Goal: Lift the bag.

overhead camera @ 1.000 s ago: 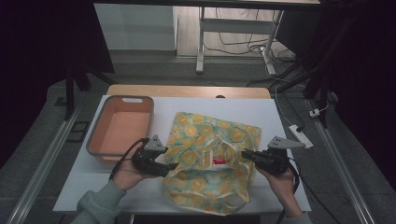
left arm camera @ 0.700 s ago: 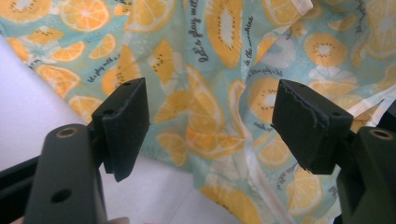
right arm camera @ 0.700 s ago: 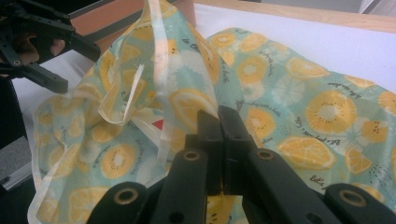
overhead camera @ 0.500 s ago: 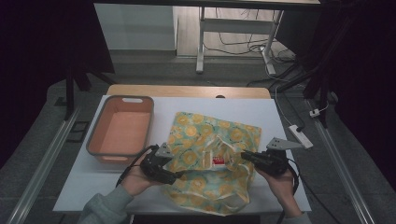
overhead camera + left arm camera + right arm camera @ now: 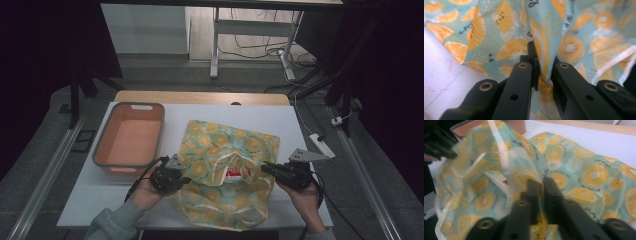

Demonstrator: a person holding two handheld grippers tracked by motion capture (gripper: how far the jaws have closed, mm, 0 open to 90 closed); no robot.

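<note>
Cloth bag [image 5: 227, 172]: teal fabric printed with orange and lemon slices, lying crumpled on the white tabletop [image 5: 300, 125], its mouth lifted open between the 2 grippers. Near edge hangs just past the tabletop's front.

Bag inside: a white lining and a small red patch [image 5: 233, 173] show in the high view; what the patch is cannot be made out.

Left gripper [image 5: 181, 178]: at the bag's left edge, held by the person's left hand [image 5: 145, 192]. In the left gripper view the fingers [image 5: 522, 75] are closed tight on a fold of the fabric [image 5: 544, 82], which bunches between them; they have just been closing.

Right gripper [image 5: 266, 168]: at the bag's right edge, right hand [image 5: 305, 197] behind it. In the right gripper view a fold of fabric [image 5: 537, 195] sits between the fingers [image 5: 554, 192], which have just been opening; the view is blurred, so I cannot tell if the pads press on it.

Tub [image 5: 105, 160]: salmon-coloured, grey-rimmed, left of the bag, near it. Its near corner is partly covered by the left gripper's cable.

Cut off: both forearms leave the bottom of the high view.

Surroundings: dark; floor cables [image 5: 260, 47] barely readable.
</note>
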